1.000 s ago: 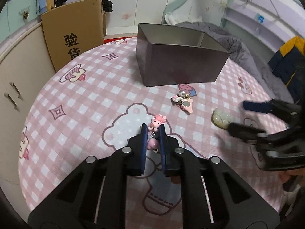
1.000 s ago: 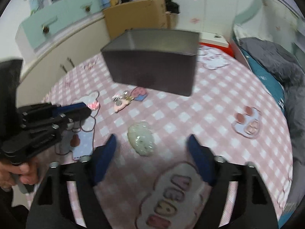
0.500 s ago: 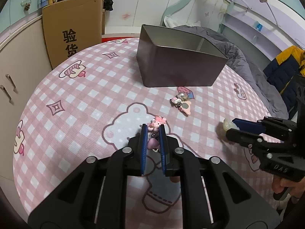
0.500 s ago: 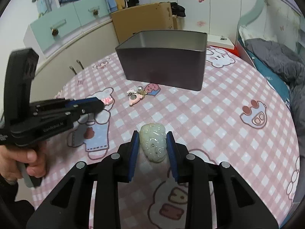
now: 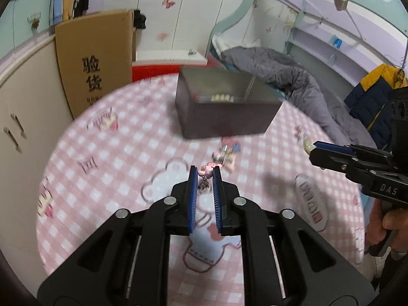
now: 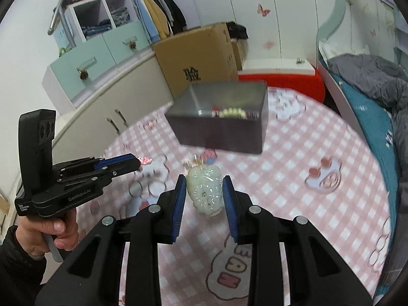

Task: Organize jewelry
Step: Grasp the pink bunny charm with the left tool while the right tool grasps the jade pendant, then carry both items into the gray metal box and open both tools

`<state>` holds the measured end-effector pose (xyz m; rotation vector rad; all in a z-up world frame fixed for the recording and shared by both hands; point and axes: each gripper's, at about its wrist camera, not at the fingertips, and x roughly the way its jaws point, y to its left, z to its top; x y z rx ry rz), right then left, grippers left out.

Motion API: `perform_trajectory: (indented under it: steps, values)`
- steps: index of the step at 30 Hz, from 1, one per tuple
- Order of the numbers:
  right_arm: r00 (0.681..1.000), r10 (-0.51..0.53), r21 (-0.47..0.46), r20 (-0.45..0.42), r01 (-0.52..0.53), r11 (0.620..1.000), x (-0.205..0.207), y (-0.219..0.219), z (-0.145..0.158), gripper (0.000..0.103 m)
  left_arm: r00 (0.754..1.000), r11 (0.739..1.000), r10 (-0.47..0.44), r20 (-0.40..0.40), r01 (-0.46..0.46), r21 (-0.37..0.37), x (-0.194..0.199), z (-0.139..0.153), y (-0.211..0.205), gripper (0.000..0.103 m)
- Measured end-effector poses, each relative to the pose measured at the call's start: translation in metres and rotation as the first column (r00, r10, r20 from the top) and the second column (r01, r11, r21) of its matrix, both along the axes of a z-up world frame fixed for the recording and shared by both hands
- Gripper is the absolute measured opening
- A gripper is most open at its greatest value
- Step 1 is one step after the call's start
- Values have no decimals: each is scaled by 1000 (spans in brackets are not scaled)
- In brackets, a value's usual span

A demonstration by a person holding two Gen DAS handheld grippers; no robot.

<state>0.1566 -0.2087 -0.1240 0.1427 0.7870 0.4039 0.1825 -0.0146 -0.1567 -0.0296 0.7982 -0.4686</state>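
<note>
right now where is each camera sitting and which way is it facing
Left wrist: rides the left gripper, looking forward and down over the pink checked table at the metal box; its jaws pinch a pink charm, with the right gripper at the right edge.
Right wrist: rides the right gripper, aimed likewise; its jaws clamp a pale jade pendant, with the left gripper and a hand at left.
Shared: box, table, loose trinkets, both grippers.

A pink checked cartoon cloth covers the round worktop point(image 6: 293, 178). On it stand a dark metal box point(image 6: 224, 132) — open-topped — and a small trinket cluster point(image 5: 225, 154) just before it.
</note>
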Motion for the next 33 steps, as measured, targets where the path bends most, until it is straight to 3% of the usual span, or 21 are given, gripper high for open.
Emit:
perform_trajectory:
  steps: [9, 14, 24, 29, 30, 31, 33]
  values:
    - [988, -3, 32, 156, -2, 1000, 33, -12, 75, 27, 987, 999, -23, 157, 29, -34, 21, 83, -12, 12]
    - [988, -11, 73, 154, 0, 997, 67, -18, 91, 27, 985, 998, -14, 171, 25, -61, 53, 108, -24, 12]
    - [999, -44, 149, 31, 39, 988, 123, -18, 69, 27, 997, 995, -32, 73, 39, -93, 101, 95, -43, 12]
    - [996, -77, 185, -32, 82, 979, 140, -24, 54, 30, 998, 998, -29, 52, 32, -55, 116, 85, -49, 13]
    - [995, -87, 193, -38, 93, 977, 141, -26, 53, 39, 999, 999, -23, 48, 25, -44, 118, 84, -49, 13]
    - [993, -104, 208, -48, 112, 972, 142, -30, 51, 60, 999, 1000, -13, 40, 14, -18, 120, 82, -50, 14]
    - [987, -153, 233, -39, 158, 960, 137, -38, 52, 96, 1000, 999, 8, 28, -9, 31, 122, 81, -51, 41]
